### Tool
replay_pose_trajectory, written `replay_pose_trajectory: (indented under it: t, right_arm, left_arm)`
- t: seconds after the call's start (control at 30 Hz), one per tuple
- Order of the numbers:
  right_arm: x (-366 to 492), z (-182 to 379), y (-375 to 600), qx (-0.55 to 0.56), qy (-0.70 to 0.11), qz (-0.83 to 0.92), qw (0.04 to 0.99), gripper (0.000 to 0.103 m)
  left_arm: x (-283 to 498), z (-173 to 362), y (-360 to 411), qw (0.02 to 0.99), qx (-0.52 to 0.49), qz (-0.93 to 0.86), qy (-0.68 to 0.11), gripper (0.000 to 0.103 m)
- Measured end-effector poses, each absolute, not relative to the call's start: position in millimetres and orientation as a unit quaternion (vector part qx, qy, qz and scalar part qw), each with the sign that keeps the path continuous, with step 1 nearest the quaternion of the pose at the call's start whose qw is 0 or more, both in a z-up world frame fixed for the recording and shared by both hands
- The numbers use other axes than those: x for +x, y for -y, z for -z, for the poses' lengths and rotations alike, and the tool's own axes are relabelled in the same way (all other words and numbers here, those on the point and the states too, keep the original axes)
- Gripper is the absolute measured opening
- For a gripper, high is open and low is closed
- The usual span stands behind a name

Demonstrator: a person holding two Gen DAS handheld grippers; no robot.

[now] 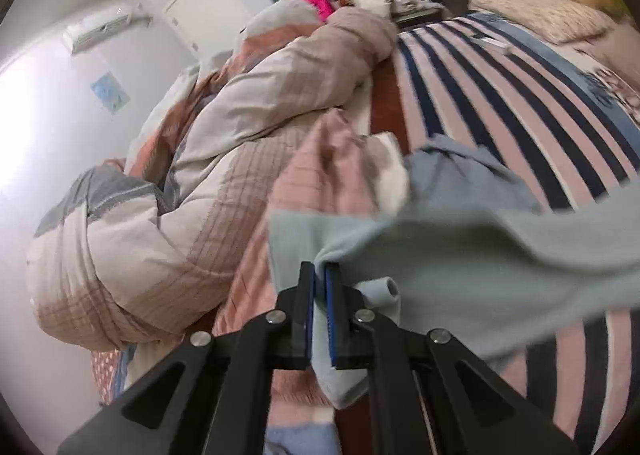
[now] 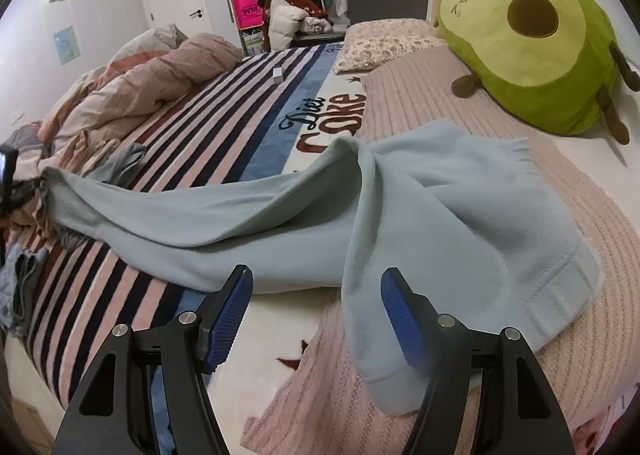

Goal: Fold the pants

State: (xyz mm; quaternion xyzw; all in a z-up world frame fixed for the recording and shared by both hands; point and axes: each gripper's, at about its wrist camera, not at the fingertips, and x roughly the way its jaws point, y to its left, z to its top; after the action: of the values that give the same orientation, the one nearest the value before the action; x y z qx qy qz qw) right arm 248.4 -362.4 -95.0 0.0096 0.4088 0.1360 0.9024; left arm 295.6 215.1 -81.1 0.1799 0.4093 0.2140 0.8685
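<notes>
The light blue fleece pants [image 2: 440,191] lie stretched across the bed, waistband end at the right on a pink knitted blanket [image 2: 500,335], one leg running left. My left gripper [image 1: 320,275] is shut on the pants' cuff edge [image 1: 460,255] and holds it lifted above the striped blanket. It also shows small at the far left of the right wrist view [image 2: 10,179]. My right gripper [image 2: 316,291] is open, hovering just above the pants near the folded leg; one blue pad [image 2: 400,307] touches or overlaps the fabric.
A striped blanket [image 2: 200,127] covers the bed. A bunched pink-grey duvet [image 1: 180,195] lies at the left. A green avocado plush [image 2: 540,47] and pillow [image 2: 380,43] sit at the head. More clothes [image 2: 120,163] lie by the duvet. A small white box [image 2: 277,75] lies on the stripes.
</notes>
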Motion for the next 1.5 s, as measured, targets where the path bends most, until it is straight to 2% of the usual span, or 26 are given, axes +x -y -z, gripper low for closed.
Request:
replay_pose_trajectory:
  t: [0.1,0.13,0.17,0.2,0.23,0.33,0.47,0.67,0.7,0.73,0.8,0.93,1.2,1.37,1.5]
  right_arm:
    - [251.3,98.5,356.2,0.006,-0.413,-0.139,0.9,0.063]
    - [251.6,99.6,353.6,0.003,-0.413,-0.141,0.9,0.063]
    - [251.9,100.5,350.8,0.0,-0.415,-0.143,0.899,0.063]
    - [252.3,101.1,348.0,-0.002,-0.416,-0.144,0.898,0.063]
    - [252.3,101.2,345.8,-0.004,-0.416,-0.145,0.898,0.063]
    - [253.2,100.3,338.2,-0.006,-0.414,-0.152,0.897,0.063]
    - [255.3,97.3,314.4,-0.015,-0.405,-0.186,0.895,0.063]
    - [269.4,113.8,258.5,-0.03,-0.405,-0.262,0.875,0.062]
    - [273.4,120.9,249.5,-0.039,-0.413,-0.269,0.869,0.056]
    - [277.0,127.5,242.0,-0.05,-0.418,-0.272,0.865,0.045]
    - [286.2,147.5,224.4,-0.077,-0.435,-0.275,0.854,0.033]
    - [302.9,174.1,214.5,-0.094,-0.452,-0.266,0.846,0.019]
    - [331.4,181.5,207.6,-0.114,-0.44,-0.24,0.858,0.016]
    - [353.9,177.3,212.1,-0.118,-0.431,-0.215,0.868,0.016]
    - [373.5,172.8,215.2,-0.116,-0.42,-0.2,0.878,0.016]
  left_arm:
    - [322.4,81.4,-229.0,0.855,0.193,-0.236,-0.42,0.006]
    - [327.6,81.2,-233.0,0.854,0.185,-0.232,-0.428,0.012]
    - [331.7,78.8,-240.7,0.857,0.16,-0.231,-0.432,0.038]
    - [331.4,75.8,-246.1,0.861,0.145,-0.237,-0.427,0.074]
    - [330.9,71.4,-249.2,0.864,0.141,-0.25,-0.414,0.082]
    - [318.9,56.4,-245.8,0.865,0.167,-0.283,-0.378,0.083]
    - [296.6,47.8,-217.4,0.896,0.133,-0.194,-0.376,0.083]
    - [278.1,90.3,-149.7,0.898,0.088,-0.022,-0.431,0.083]
    - [279.5,104.4,-137.5,0.889,0.078,0.005,-0.45,0.082]
    - [281.4,115.2,-129.7,0.883,0.075,0.024,-0.463,0.082]
    - [283.4,136.6,-110.7,0.87,0.088,0.042,-0.483,0.07]
    - [299.1,165.4,-95.8,0.857,0.096,0.055,-0.503,0.06]
    - [329.0,171.5,-98.2,0.866,0.092,0.044,-0.49,0.06]
    - [342.4,156.8,-95.3,0.875,0.074,0.054,-0.475,0.06]
    - [355.8,148.7,-87.8,0.881,0.099,0.046,-0.461,0.06]
